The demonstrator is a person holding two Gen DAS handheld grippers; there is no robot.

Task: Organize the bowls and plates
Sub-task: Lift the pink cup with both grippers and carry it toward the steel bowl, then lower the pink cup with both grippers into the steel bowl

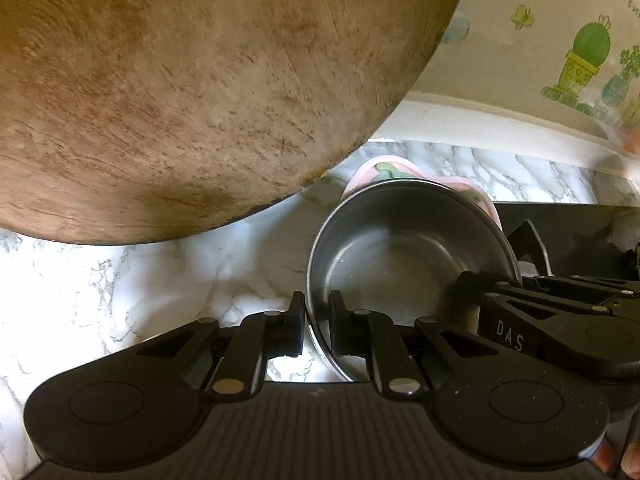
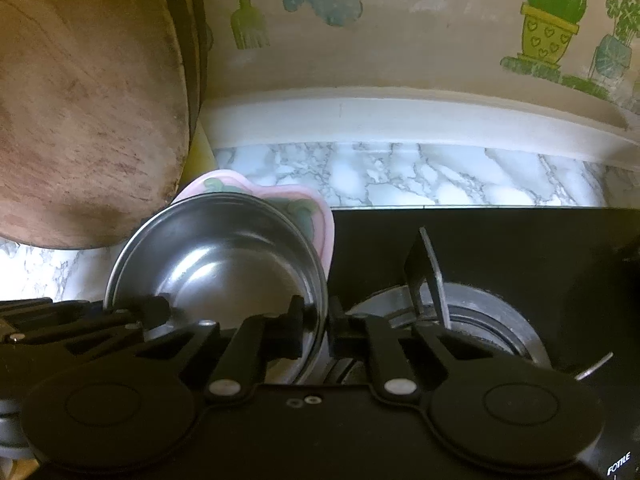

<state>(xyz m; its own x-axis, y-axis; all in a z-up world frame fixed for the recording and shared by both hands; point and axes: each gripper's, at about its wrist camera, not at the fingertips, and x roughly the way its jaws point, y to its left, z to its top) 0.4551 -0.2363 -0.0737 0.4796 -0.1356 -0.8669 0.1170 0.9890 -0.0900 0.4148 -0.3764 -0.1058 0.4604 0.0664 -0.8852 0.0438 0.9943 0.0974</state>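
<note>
Steel bowl (image 1: 404,256): round, shiny, empty, on the marble counter (image 1: 140,292) at the hob (image 2: 520,248) edge, resting on a pink plate (image 1: 374,170) with green print that shows only past its far rim. Left gripper (image 1: 317,312) is pinched on the bowl's near-left rim, one finger inside and one outside; right gripper (image 2: 316,320) is pinched likewise on the right rim. Left view alone shows the right gripper's "DAS" marking and the wooden board (image 1: 192,92) filling the far left, while right view alone shows the burner (image 2: 472,320) and a "FOTILE" label near right.
</note>
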